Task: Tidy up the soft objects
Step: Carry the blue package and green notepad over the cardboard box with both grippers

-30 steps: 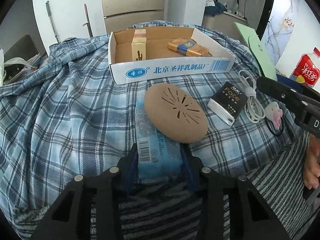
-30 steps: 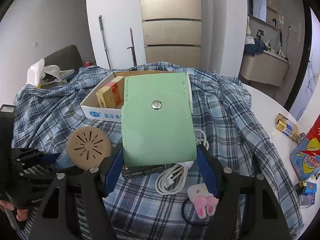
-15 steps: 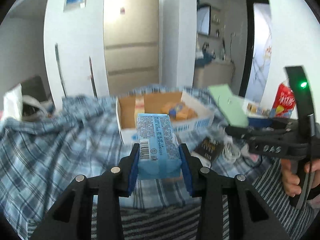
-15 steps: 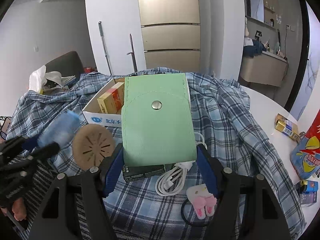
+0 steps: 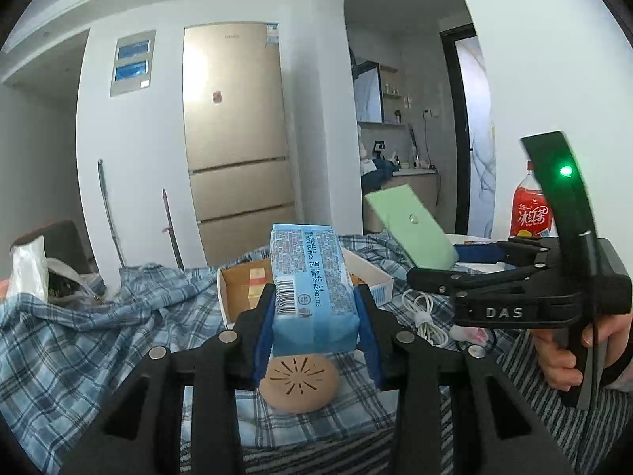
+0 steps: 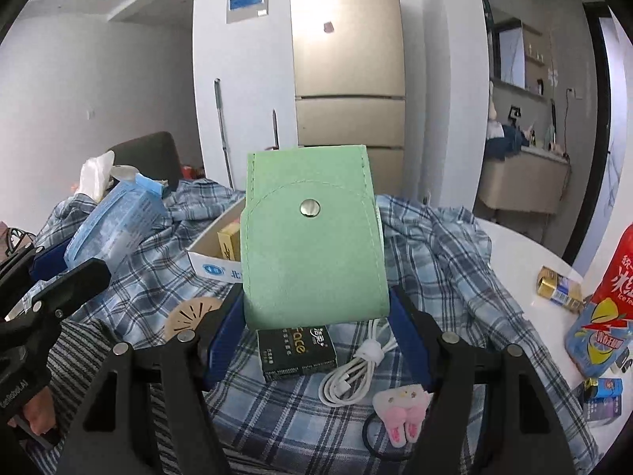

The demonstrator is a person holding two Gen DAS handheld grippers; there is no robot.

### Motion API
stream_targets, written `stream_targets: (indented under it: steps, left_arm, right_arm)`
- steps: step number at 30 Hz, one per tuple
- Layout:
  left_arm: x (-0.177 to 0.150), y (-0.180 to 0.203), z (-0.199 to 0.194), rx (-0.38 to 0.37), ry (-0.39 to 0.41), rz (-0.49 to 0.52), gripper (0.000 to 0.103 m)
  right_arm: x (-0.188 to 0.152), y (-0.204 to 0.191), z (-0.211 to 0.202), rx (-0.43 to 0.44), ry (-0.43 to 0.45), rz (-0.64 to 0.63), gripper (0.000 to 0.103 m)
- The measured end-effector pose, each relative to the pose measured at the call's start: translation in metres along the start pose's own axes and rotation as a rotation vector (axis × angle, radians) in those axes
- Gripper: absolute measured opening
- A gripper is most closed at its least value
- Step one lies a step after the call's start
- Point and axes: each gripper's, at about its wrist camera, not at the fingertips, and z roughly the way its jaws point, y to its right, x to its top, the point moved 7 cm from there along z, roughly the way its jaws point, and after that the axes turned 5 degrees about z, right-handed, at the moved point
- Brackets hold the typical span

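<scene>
My left gripper (image 5: 314,318) is shut on a light blue tissue pack (image 5: 310,277), held in the air above the plaid cloth and tilted toward the open cardboard box (image 5: 237,289). That pack (image 6: 114,225) also shows at the left of the right wrist view. My right gripper (image 6: 316,316) is shut on a green snap pouch (image 6: 312,241), raised over the cloth; the same pouch (image 5: 411,233) appears at the right of the left wrist view. A round tan pad (image 5: 298,382) lies on the cloth below the pack.
The box holds a yellow carton (image 6: 229,243). On the cloth lie a black "Face" box (image 6: 296,352), a coiled white cable (image 6: 356,372) and a pink plush hair tie (image 6: 401,415). A red tea bottle (image 5: 532,209) and small packets (image 6: 560,289) stand at the right.
My left gripper lifted the tissue pack off the cloth and tipped it up; the tan pad stayed on the cloth. The right gripper with the green pouch rose slightly.
</scene>
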Motion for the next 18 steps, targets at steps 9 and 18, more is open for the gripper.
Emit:
stream_targets:
  steps: [9,18]
  left_arm:
    - [0.009,-0.009,-0.007,0.041,0.061,-0.053,0.040]
    - [0.024,-0.012,0.022,-0.003,0.087,-0.031,0.040]
  right_arm:
    - [0.013,0.003,-0.022,-0.053,0.145,0.014,0.069]
    - [0.052,-0.003,-0.017,-0.096,0.261,-0.021,0.069]
